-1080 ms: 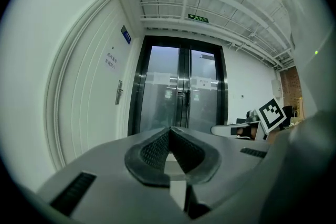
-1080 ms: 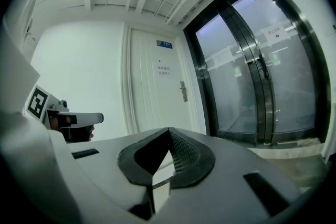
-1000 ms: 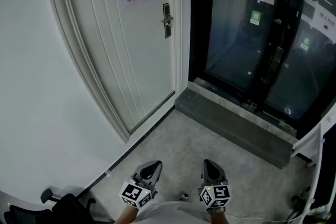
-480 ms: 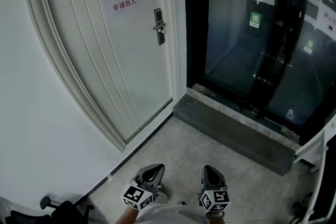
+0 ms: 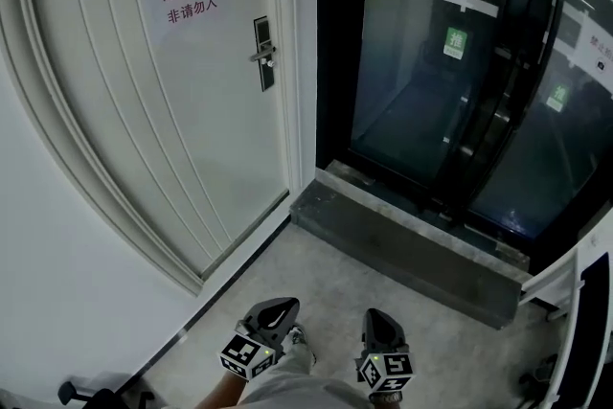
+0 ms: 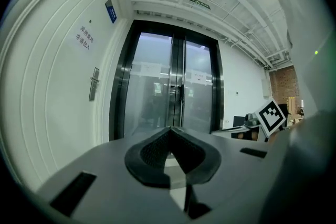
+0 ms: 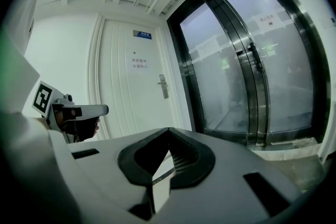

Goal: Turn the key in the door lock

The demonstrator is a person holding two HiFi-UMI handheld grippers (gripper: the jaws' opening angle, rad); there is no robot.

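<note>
A person stands on a grey floor (image 5: 335, 283) facing a white panelled door (image 5: 124, 110), a tool in each hand held low at the bottom of the head view. The left tool (image 5: 276, 309) has its jaws together, tips meeting with nothing between them. The right tool (image 5: 377, 321) is likewise closed and empty. The door lock (image 5: 262, 53), a dark upright plate with a lever handle (image 5: 259, 56), sits on the door's right edge, well apart from both tools and above them. It lies below and to the right of a red-lettered notice (image 5: 189, 1). Dark glass doors (image 5: 450, 81) fill the wall to the right, above a stone step (image 5: 402, 239).

Whether a key already sits in the lock cannot be told at this range; the plate is too small in every view. A door key is likely to be light, thin, rigid metal, smooth enough to slip between pads. The surest hold would be across the flat faces of its head, jaws opened first and then closed squarely. That way a roll of the wrist carries straight into the shaft. The lock will probably resist stiffly, so an off-centre grip could twist the key loose.
</note>
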